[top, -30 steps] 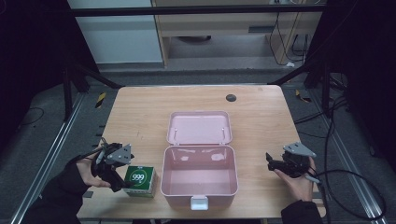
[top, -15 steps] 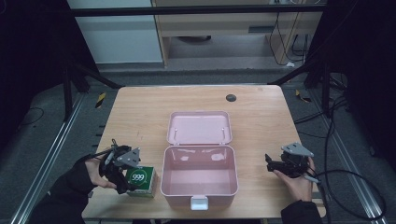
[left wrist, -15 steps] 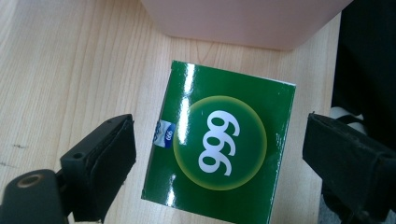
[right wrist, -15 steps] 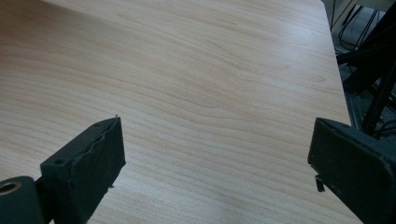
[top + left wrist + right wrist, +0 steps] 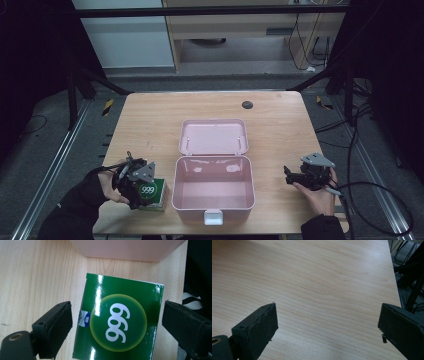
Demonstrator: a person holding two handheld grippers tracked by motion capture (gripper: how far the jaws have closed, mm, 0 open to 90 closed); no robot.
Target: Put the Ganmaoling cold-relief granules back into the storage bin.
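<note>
Green box (image 5: 152,192) sat on the table (image 5: 150,125) near its front-left corner in the high view, just left of the open pink case (image 5: 213,192); our left gripper (image 5: 134,184) was over it, right gripper (image 5: 295,176) well apart. Left gripper view: we had jaws spread, straddling the box (image 5: 120,320), not touching. Right gripper view: jaws wide open over bare wood.

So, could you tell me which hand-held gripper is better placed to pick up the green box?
Left. The left hand-held gripper is open with its jaws either side of the green box; the right hand-held gripper sits beyond the pink case.
</note>
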